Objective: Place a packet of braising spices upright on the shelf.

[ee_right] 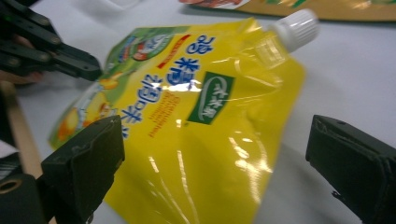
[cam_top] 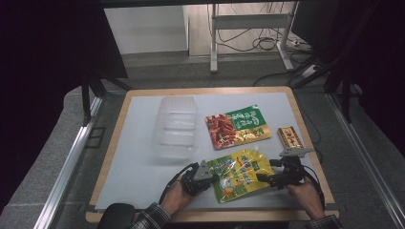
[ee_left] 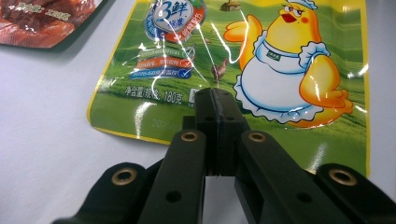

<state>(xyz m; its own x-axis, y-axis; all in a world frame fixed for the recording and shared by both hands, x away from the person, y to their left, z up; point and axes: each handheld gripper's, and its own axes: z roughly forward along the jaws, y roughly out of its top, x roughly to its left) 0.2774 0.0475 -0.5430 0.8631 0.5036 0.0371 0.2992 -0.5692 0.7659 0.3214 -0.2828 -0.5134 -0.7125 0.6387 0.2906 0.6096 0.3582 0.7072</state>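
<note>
Surface (cam_top: 143,157) space near the person is taken up by the yellow spouted pouch (cam_top: 237,172), which is laid flat with its long axis running slantwise: the white screw cap (ee_right: 295,29) is pointed toward the far right, the bottom seam toward the near left. Beyond it are seen a clear plastic container (cam_top: 175,125), a green-and-red snack packet (cam_top: 237,127) and a small red-and-gold box (cam_top: 289,137), all well apart from both hands. The pouch is flanked by both claws. The left claw (cam_top: 213,177) is pressed shut, its tips at the pouch's near-left edge. The right claw (cam_top: 263,177) is spread wide, nothing gripped, the pouch's right edge lying between its pads, so it is judged nearer the cap end.
</note>
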